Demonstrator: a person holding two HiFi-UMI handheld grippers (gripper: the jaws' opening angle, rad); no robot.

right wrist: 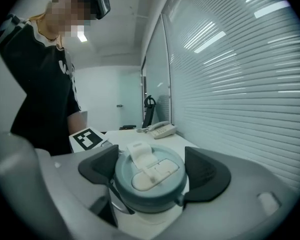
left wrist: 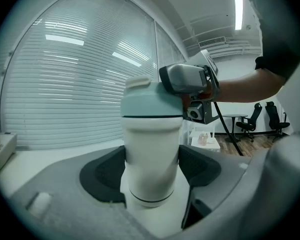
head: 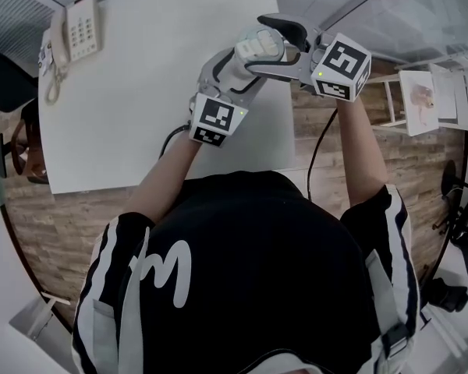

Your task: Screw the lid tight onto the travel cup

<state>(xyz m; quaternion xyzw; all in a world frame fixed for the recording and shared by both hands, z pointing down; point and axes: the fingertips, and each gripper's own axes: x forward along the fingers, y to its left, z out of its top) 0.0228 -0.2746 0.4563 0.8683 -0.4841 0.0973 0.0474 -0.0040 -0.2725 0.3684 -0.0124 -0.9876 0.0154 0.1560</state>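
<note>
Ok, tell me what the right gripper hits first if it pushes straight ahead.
The lid: it already sits between the jaws of the right gripper, top face toward it, so the palm would likely meet that first.

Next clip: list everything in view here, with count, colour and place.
Table: one, white, before the person.
Cup: one, white, over table's right side.
Lid: one, pale teal, on cup.
Phone: one, white, table's far left corner.
Shelf: one, white, right of table.
Chairs: two, black, far side of room.
Left hand-held gripper: one, grey, shut on cup.
Right hand-held gripper: one, grey, shut on lid.
</note>
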